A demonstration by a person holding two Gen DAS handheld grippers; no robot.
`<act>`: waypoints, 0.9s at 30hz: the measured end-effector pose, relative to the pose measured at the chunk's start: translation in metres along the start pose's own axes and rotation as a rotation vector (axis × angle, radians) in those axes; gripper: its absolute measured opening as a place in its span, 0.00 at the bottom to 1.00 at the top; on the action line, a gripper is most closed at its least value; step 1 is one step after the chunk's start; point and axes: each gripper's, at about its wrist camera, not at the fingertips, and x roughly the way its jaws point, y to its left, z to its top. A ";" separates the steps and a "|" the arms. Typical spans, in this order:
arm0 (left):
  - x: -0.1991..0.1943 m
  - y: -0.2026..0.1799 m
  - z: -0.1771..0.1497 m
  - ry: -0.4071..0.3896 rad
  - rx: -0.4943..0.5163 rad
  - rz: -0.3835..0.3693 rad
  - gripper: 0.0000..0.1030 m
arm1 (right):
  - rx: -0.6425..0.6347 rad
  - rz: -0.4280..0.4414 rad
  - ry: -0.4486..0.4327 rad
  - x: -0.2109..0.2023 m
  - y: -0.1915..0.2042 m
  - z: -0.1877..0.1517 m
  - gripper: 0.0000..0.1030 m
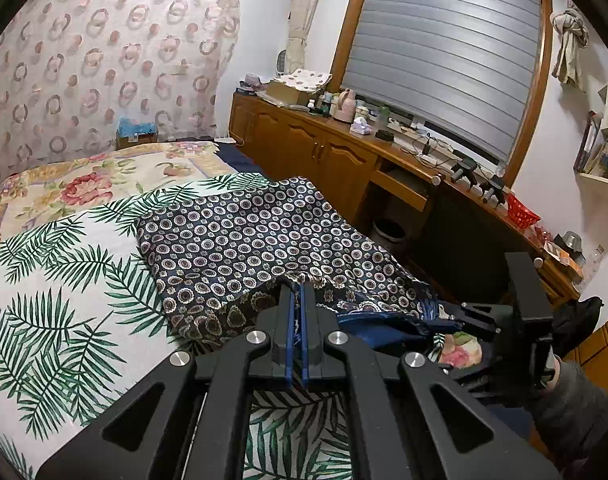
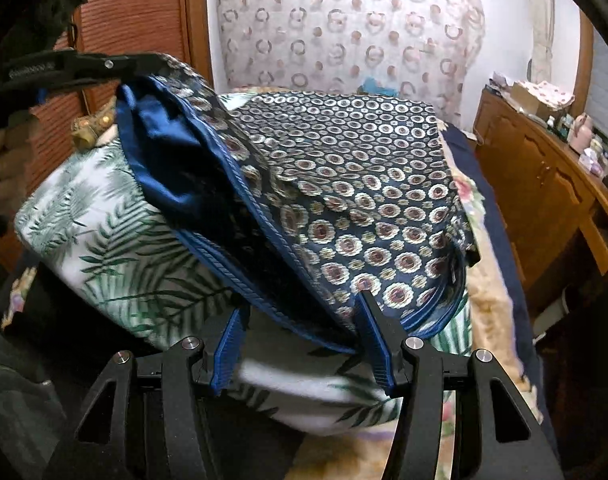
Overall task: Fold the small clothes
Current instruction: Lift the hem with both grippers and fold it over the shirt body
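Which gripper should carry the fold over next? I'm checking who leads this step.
Left, probably. The left gripper is already shut on the patterned garment's raised edge. The right gripper stands open with the hem only between its fingers, not pinched.

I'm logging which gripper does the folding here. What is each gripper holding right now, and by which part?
The left gripper is shut on the near hem of the patterned garment, lifting it. The right gripper is open, its fingers astride the blue-piped edge, gripping nothing.
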 end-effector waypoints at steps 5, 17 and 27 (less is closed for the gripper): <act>0.003 0.014 0.007 -0.019 -0.032 0.001 0.03 | -0.003 -0.012 -0.028 0.004 -0.015 0.016 0.19; 0.015 0.046 0.032 -0.062 -0.036 0.093 0.03 | -0.057 -0.045 -0.200 0.006 -0.031 0.103 0.04; 0.047 0.086 0.049 -0.033 -0.065 0.122 0.03 | -0.108 -0.028 -0.191 0.062 -0.040 0.151 0.04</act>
